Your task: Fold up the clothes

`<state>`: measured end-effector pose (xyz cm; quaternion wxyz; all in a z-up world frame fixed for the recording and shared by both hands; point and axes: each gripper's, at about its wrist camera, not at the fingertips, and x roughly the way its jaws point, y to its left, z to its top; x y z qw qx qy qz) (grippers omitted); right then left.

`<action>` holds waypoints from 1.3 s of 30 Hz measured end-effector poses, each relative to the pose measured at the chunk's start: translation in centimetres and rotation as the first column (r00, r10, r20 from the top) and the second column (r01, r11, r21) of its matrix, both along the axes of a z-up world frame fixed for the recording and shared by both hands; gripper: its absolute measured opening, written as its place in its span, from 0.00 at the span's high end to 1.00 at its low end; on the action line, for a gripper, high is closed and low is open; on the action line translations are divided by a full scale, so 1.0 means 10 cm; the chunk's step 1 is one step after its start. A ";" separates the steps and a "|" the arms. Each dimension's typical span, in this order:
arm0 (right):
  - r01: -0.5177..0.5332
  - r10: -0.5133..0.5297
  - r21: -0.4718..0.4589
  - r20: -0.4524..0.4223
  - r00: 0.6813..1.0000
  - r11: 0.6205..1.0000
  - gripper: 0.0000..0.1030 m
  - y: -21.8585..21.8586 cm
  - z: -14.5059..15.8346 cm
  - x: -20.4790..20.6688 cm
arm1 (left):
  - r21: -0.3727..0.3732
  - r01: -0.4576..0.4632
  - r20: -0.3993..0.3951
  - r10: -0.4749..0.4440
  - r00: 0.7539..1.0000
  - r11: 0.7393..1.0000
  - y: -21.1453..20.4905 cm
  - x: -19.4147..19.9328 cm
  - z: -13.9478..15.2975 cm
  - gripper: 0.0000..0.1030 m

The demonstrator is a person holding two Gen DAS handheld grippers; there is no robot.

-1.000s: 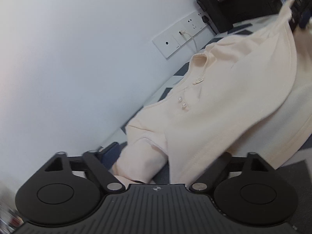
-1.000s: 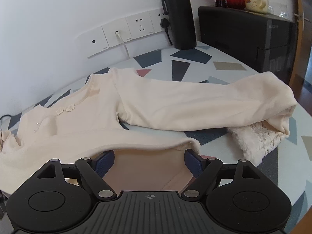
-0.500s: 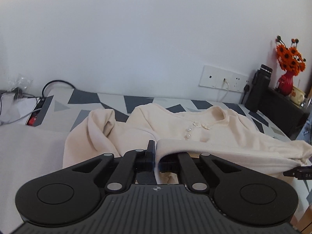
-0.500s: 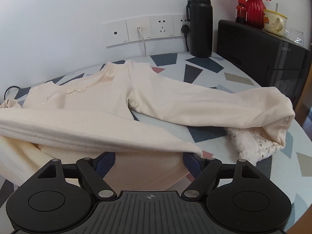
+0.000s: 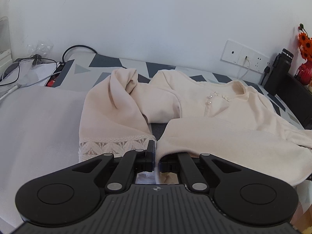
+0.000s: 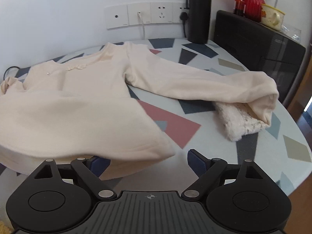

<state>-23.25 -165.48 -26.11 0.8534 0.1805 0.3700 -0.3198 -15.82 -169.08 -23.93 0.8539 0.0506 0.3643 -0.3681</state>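
Garment: your cream long-sleeved knit top point(image 5: 224, 117) lies spread on the worktop with the grey, blue and pink terrazzo pattern point(image 6: 243, 74), neckline toward the wall.
Left gripper: your left gripper point(image 5: 156, 156) is pressed together, pinching a fold of the top's hem; the pinched edge disappears between the pads, so you cannot see how much cloth is caught.
Right gripper: your right gripper point(image 6: 144, 160) is spread wide and its jaws are opening; the hem corner sags between them and covers most of the left pad, so whether that pad touches the cloth is hard to tell.
Left sleeve: it is doubled over itself, lace cuff point(image 5: 115, 146) facing you, its lower edge cut off by the gripper body.
Right sleeve: it reaches toward the worktop's edge, its end folded over a fuzzy white lace cuff point(image 6: 239, 120) that only partly shows.
Back of worktop: a black flask point(image 6: 198, 11) stands by the white wall sockets point(image 6: 148, 14); the red vase of orange flowers point(image 6: 253, 0) is cut off at the frame's top.
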 end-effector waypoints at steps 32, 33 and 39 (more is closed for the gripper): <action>0.020 -0.022 0.012 0.188 0.982 1.000 0.96 -1.08 0.33 -0.35 | 0.181 -0.004 0.088 -0.012 0.996 0.984 -0.28 -0.97 -0.35 0.66; 0.011 -0.013 0.014 0.180 0.984 1.000 0.96 -1.10 0.31 -0.35 | 0.192 -0.025 0.108 0.004 0.994 0.981 -0.29 -1.02 -0.38 0.62; -0.019 0.015 0.026 0.164 0.986 0.999 0.96 -1.09 0.26 -0.35 | 0.236 -0.067 0.179 0.025 0.984 0.970 -0.21 -1.20 -0.38 0.39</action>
